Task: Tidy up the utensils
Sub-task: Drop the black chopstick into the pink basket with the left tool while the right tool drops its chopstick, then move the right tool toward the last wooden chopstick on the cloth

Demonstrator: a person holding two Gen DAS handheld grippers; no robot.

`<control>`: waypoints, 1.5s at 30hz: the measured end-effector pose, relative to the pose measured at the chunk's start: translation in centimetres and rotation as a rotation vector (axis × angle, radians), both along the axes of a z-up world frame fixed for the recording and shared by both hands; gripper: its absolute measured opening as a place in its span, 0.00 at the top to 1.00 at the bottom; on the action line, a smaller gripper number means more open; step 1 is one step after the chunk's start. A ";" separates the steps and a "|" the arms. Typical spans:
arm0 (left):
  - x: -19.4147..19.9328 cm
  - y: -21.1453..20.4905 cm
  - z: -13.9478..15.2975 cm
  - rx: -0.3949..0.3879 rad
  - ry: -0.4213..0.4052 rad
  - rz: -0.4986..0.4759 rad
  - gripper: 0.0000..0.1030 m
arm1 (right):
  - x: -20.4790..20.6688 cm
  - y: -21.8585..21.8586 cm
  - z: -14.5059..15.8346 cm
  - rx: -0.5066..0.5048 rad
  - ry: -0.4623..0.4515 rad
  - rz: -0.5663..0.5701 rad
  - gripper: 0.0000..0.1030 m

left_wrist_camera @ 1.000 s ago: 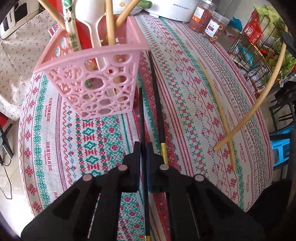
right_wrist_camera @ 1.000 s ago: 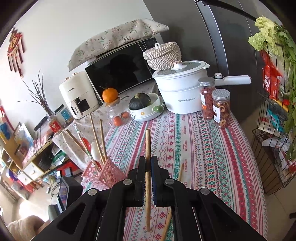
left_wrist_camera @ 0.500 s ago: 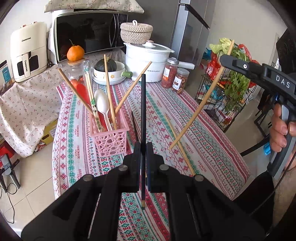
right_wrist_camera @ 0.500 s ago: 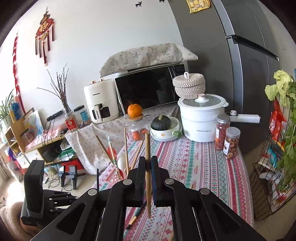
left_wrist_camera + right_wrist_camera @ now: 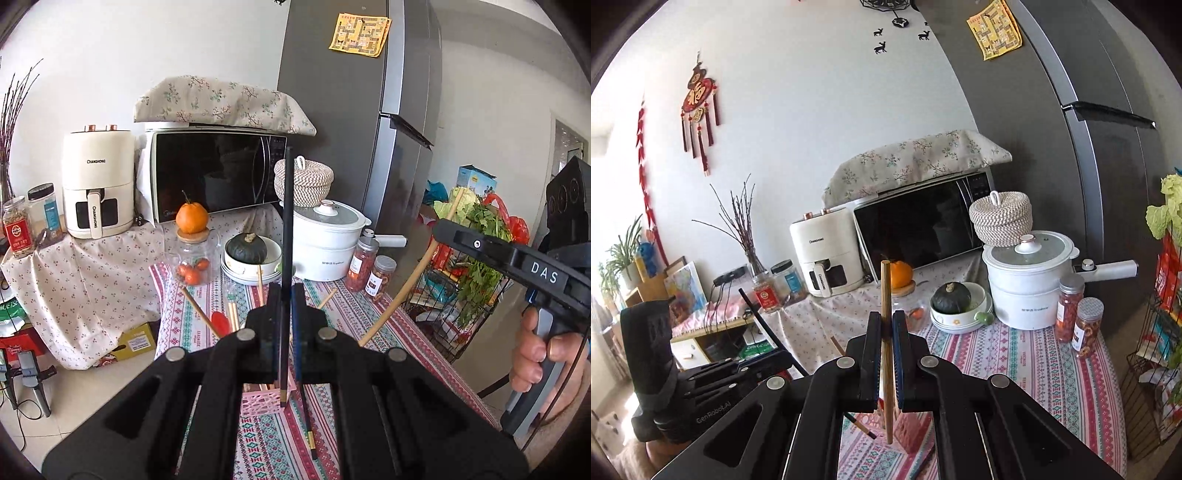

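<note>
My left gripper was clamped on a black chopstick, held upright above the pink basket. My right gripper was pinched shut on a wooden chopstick, also near vertical, its lower tip hanging over the basket's rim. The basket sat toward the near edge of the table, already holding wooden sticks and a red utensil. A second black chopstick lay flat on the cloth just beside the basket, on its right. At the far edge of the table stood a white pot, two red-filled jars, stacked bowls with a dark squash, and a glass jar with an orange on its lid. Microwave and air fryer sat behind. In the left view my right hand showed at the right edge, gripping its handle.
</note>
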State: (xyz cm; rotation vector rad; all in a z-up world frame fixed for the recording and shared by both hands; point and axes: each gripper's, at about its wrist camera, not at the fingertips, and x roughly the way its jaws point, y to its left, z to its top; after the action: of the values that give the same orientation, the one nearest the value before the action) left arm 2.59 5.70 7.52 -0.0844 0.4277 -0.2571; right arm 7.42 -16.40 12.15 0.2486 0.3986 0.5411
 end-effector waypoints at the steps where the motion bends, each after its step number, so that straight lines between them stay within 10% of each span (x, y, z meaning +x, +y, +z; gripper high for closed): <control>1: 0.2 0.2 0.0 0.000 -0.012 0.008 0.94 | 0.4 0.3 -0.1 0.007 0.000 0.002 0.94; 8: 1.8 0.5 -0.7 0.029 -0.051 0.047 0.94 | 2.7 3.2 -1.9 -0.008 0.016 0.006 0.94; 23: 7.1 0.9 -5.0 0.012 0.169 0.053 0.93 | 7.4 5.4 -8.2 -0.046 0.182 0.008 0.92; 37: 5.3 1.8 -6.0 -0.049 0.249 0.053 0.19 | 6.4 -0.5 -7.2 0.019 0.218 -0.066 0.45; 45: 4.1 1.2 -9.4 -0.037 0.414 0.028 0.06 | 6.8 -3.9 -11.6 -0.100 0.384 -0.112 0.17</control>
State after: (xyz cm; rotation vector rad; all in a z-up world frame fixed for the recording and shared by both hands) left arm 6.64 6.94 -1.89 -0.1812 0.8332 -0.2191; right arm 14.23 -20.35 0.55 0.2771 0.7781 0.3608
